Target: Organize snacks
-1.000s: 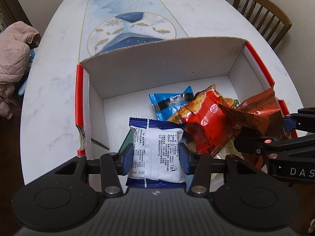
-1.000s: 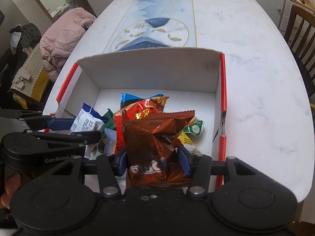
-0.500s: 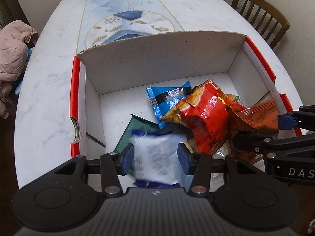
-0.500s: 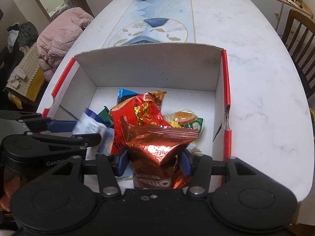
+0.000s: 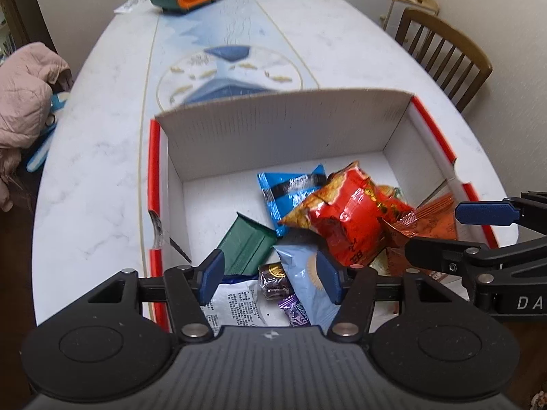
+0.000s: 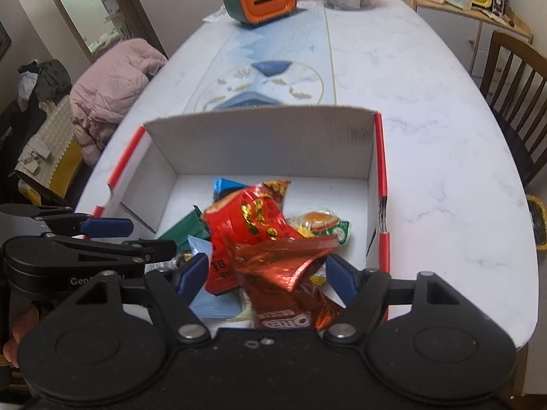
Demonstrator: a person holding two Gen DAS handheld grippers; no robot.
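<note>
Two claws hover over the cardboard box [image 5: 283, 130], the left gripper [image 5: 270, 275] spread wide above the white packet [image 5: 236, 302] lying loose just below it, the right gripper [image 6: 268, 275] likewise spread around the unpinched brown Oreo bag [image 6: 287, 294] among other snacks

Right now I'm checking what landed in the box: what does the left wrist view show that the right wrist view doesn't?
Only the left wrist view shows the white packet and the purple candies under the open left gripper. Only the right wrist view shows the Oreo pack between the open right gripper fingers. Both show the red chip bag and cardboard box.
</note>
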